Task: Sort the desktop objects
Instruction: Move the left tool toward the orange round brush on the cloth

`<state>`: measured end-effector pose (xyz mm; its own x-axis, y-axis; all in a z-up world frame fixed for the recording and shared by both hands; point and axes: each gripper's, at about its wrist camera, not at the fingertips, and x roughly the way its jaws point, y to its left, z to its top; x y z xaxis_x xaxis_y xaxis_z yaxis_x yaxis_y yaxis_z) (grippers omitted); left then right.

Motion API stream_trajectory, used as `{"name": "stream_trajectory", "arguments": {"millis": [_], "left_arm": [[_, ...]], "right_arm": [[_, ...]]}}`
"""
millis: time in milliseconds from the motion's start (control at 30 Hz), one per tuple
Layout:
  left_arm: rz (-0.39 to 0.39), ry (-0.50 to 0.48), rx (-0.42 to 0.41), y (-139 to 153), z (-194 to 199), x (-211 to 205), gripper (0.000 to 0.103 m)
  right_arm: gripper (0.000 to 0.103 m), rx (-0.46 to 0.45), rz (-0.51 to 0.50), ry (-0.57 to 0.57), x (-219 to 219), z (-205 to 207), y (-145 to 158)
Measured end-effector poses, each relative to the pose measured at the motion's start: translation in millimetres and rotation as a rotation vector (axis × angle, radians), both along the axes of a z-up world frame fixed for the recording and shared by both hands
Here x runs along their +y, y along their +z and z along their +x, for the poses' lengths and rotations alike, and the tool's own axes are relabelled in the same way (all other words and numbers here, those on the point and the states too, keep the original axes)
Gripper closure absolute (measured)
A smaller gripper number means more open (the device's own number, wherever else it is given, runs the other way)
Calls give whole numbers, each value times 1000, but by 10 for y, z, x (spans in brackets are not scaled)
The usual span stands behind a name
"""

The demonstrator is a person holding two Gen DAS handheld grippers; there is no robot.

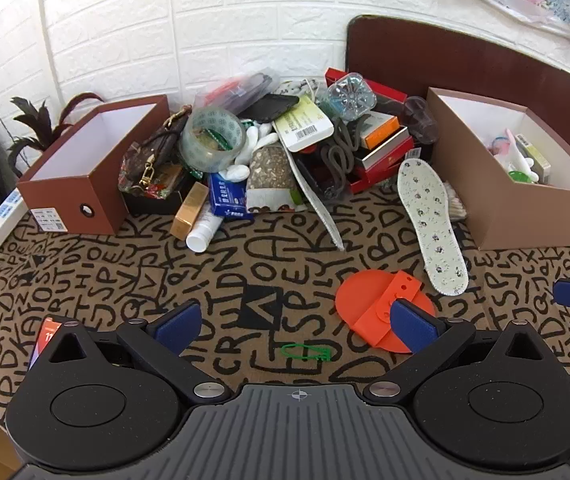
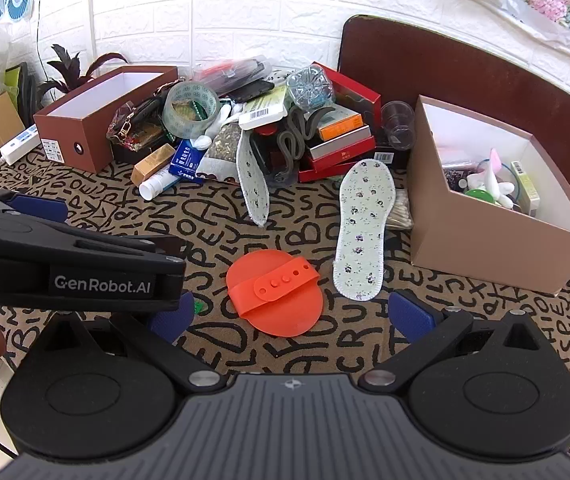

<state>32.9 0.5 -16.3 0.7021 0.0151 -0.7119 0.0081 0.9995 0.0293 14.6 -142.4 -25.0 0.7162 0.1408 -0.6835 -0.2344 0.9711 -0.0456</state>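
A heap of mixed objects lies at the back of the table, with a tape roll, boxes and a tube. An orange strap disc and a floral insole lie in front. A second insole leans on the heap. My left gripper is open and empty over the mat, its right finger over the disc's edge. My right gripper is open and empty just before the disc. A small green clip lies near the left gripper.
An empty brown box stands at the back left. A tan box holding several small items stands at the right. A white power strip lies at the left edge. A dark headboard stands behind.
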Motion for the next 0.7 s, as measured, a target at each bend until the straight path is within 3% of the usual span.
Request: {"name": "stream_trajectory", "arguments": {"millis": [533, 700], "left_arm": [[5, -11, 71, -181, 350, -14, 0], [-36, -34, 101, -322, 489, 7, 0]], "right_arm": [[0, 66, 7, 0, -1, 308, -144], [0, 97, 18, 5, -54, 435, -274]]}}
